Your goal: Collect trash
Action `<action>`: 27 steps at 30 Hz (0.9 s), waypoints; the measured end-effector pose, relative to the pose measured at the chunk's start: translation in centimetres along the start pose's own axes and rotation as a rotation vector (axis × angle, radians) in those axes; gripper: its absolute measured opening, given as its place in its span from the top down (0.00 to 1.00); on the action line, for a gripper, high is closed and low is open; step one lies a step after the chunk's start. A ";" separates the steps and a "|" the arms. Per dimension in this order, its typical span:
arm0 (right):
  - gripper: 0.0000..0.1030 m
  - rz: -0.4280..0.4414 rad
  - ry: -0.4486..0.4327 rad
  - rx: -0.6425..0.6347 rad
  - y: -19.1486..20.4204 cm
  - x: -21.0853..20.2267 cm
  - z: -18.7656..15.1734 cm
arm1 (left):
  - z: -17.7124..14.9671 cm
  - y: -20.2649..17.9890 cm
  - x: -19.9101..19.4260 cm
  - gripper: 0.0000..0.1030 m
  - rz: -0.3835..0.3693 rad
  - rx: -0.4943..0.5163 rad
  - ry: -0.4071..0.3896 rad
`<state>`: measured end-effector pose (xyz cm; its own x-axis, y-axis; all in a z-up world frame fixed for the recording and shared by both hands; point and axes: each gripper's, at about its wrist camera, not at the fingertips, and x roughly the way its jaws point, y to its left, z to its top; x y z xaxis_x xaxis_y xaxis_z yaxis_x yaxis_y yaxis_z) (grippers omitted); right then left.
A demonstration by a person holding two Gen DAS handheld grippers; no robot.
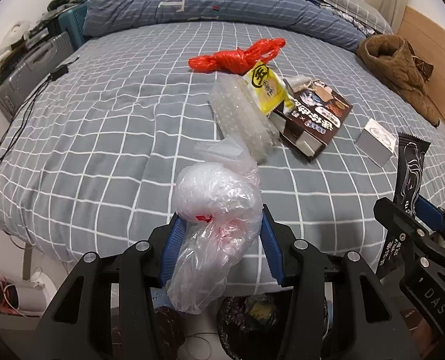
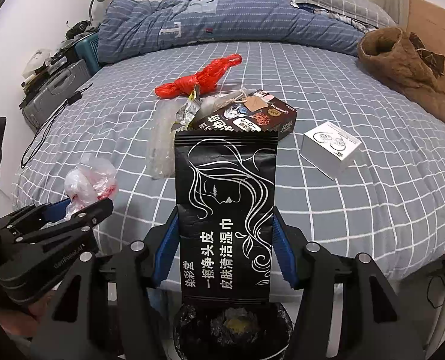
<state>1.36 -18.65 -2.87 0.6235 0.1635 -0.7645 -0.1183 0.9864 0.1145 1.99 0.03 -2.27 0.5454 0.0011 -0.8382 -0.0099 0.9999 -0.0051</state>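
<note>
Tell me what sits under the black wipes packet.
Below the black wipes packet, held in the right gripper, is a bin lined with a black bag holding something yellowish. The packet hides the bin's far rim.

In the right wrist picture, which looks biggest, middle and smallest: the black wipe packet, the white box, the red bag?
1. Black wipe packet: by far the largest, but it is held right at the camera, so nearness inflates it.
2. and 3. Red bag and white box: they look alike; no ranking.
</note>
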 end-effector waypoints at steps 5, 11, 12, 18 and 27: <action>0.47 -0.007 -0.005 0.000 0.0 -1.1 -0.7 | -1.1 -0.4 -0.7 0.53 -0.009 -0.002 0.002; 0.47 -0.015 -0.015 0.005 -0.3 -2.5 -1.7 | -2.6 -1.3 -1.6 0.53 -0.025 0.004 0.003; 0.47 -0.018 -0.016 0.002 -0.3 -2.6 -1.9 | -2.8 -1.5 -1.8 0.53 -0.025 0.006 0.002; 0.47 -0.020 -0.018 -0.003 -0.3 -3.6 -3.4 | -4.3 -2.3 -2.7 0.53 -0.028 0.021 0.001; 0.47 -0.023 -0.005 0.005 -1.1 -4.6 -6.1 | -7.1 -3.1 -3.1 0.53 -0.042 0.021 0.019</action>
<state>-6.12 -20.60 -3.37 0.6298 0.1404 -0.7640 -0.0997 0.9900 0.0998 -5.63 -3.15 -3.53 0.5286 -0.0412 -0.8479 0.0307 0.9991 -0.0294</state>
